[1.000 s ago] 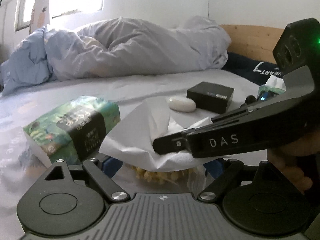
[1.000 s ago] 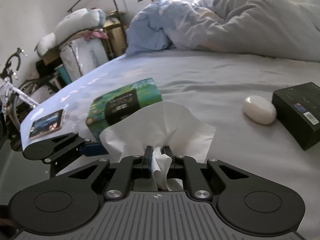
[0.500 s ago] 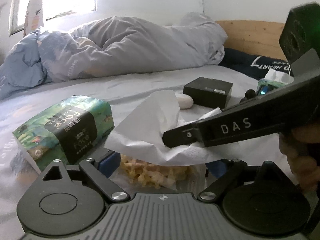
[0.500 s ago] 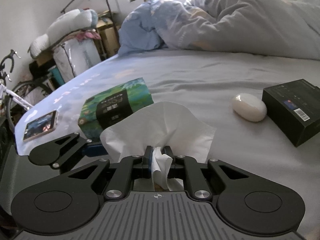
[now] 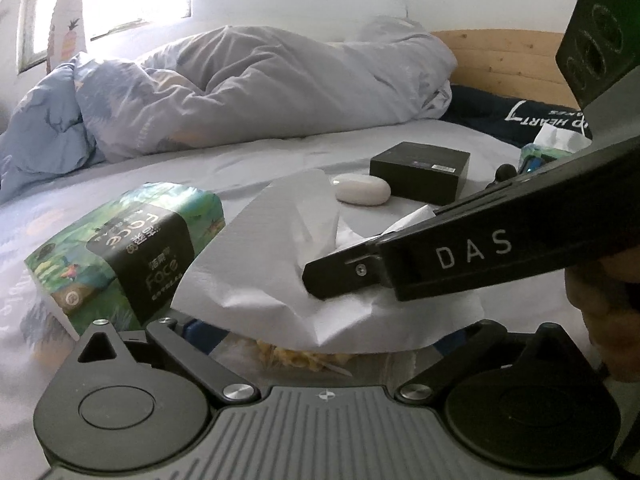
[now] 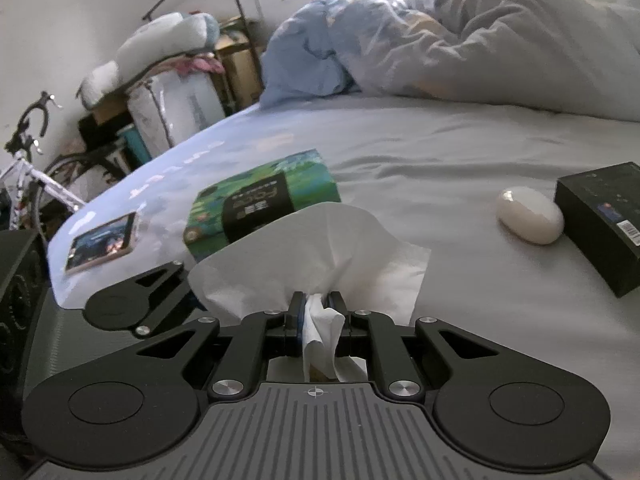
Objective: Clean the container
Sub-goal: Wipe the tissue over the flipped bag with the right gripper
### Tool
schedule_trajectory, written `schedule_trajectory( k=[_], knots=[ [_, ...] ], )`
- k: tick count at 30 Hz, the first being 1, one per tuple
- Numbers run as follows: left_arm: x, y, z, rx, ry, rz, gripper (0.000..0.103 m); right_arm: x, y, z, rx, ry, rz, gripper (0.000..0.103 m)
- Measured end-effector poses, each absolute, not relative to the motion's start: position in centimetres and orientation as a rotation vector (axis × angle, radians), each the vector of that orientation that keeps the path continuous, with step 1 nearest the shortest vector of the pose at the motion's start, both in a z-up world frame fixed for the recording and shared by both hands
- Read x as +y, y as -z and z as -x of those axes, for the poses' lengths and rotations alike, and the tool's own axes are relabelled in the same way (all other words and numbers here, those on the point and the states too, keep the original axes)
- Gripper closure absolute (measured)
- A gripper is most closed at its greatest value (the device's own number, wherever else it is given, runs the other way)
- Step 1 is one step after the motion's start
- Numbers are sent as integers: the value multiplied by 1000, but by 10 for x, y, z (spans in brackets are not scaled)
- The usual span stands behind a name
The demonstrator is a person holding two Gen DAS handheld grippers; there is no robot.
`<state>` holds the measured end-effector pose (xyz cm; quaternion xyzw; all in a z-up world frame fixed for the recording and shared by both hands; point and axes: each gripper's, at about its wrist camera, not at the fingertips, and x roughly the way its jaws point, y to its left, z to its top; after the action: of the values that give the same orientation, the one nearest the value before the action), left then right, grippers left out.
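My right gripper [image 6: 316, 304] is shut on a white tissue [image 6: 320, 248] that fans out ahead of its fingers. In the left wrist view the right gripper [image 5: 320, 284] reaches in from the right and presses the tissue [image 5: 280, 264] down over a clear container [image 5: 304, 360] with yellow crumbs in it. My left gripper [image 5: 316, 344] holds that container between its wide-set blue-padded fingers; the tissue hides most of it. The left gripper also shows at lower left in the right wrist view [image 6: 132, 300].
A green tissue pack [image 5: 120, 256] lies on the grey bed sheet just left of the container. A white oval case [image 5: 362, 194] and a black box [image 5: 420, 176] lie beyond. A phone [image 6: 100, 246] lies near the bed edge. A rumpled duvet [image 5: 260, 88] fills the back.
Both grippers have shifted slightly over the bed. The tissue stays clamped in the right gripper and pressed over the container; the crumbs show less beneath it than half a second ago.
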<state>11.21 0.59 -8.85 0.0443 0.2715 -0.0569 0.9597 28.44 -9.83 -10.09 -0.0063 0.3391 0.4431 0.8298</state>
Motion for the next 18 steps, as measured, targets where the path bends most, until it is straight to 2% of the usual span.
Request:
schedule_trajectory(
  k=[18],
  knots=[
    [5,89,-113,555,95,-94,0,-109,101,-293,709,-848,26,91]
  ],
)
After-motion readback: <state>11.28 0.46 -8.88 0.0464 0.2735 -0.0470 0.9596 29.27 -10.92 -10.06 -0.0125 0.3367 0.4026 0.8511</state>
